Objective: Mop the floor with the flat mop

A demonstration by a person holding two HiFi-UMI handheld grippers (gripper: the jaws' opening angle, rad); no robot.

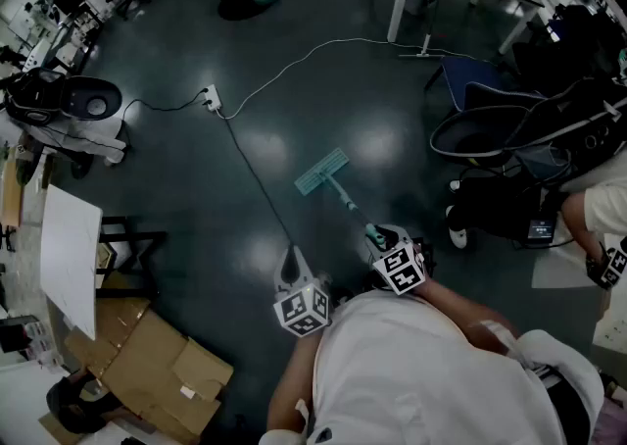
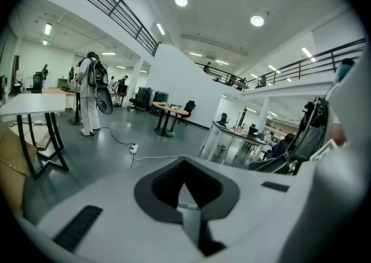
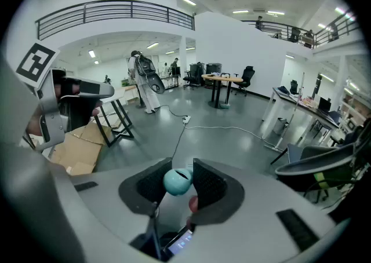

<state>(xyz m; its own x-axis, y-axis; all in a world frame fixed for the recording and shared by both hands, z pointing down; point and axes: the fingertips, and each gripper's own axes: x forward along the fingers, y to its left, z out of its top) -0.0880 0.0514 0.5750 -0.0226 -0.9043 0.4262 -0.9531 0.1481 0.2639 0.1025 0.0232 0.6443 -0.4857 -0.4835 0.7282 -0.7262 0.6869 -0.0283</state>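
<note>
The flat mop lies with its teal head on the dark floor ahead of me, and its thin handle slants back to my right gripper. That gripper is shut on the rounded teal end of the handle, which sits between the two dark pads in the right gripper view. To the left of the handle, apart from it, my left gripper hangs over the floor. Its jaws meet in a point with nothing held.
A white power strip with a black cable and a white cable lies on the floor beyond the mop head. Cardboard boxes and a white board stand left. Dark chairs and bags crowd the right. A person stands far off.
</note>
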